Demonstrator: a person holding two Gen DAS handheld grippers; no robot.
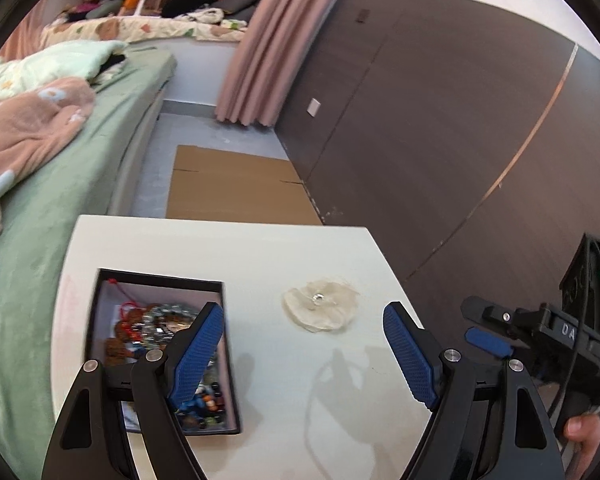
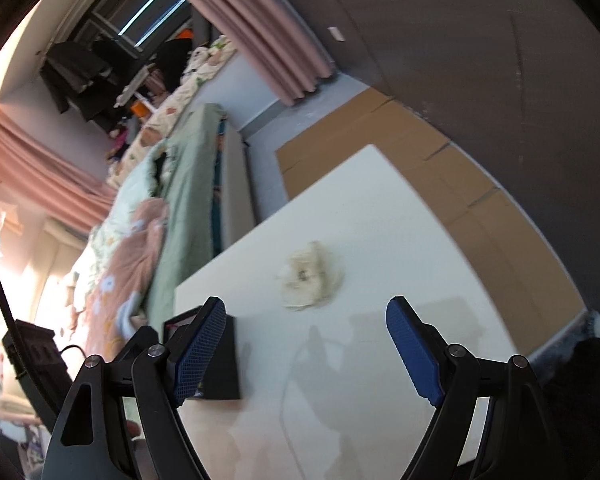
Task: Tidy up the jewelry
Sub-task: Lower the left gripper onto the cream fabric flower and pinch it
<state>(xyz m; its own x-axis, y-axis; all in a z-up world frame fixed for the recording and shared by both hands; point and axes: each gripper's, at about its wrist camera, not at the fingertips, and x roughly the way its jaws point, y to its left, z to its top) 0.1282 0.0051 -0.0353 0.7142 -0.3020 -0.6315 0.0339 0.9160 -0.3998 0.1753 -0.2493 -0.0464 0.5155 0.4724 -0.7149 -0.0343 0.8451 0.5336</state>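
A cream fabric flower brooch (image 1: 321,310) with a silver centre lies on the white table (image 1: 268,248). It also shows in the right wrist view (image 2: 309,276). A black open box (image 1: 100,320) at the table's left holds several beaded bracelets and red cords (image 1: 156,324); its side shows in the right wrist view (image 2: 220,364). My left gripper (image 1: 304,352) is open and empty above the table, its left finger over the box. My right gripper (image 2: 306,354) is open and empty, short of the brooch. It also shows at the right edge of the left wrist view (image 1: 488,340).
A bed with a green sheet (image 1: 60,200) and pink blanket runs along the table's left. Flat cardboard (image 1: 236,188) lies on the floor beyond the table. A dark wall panel (image 1: 440,120) stands to the right, pink curtains (image 1: 260,48) behind.
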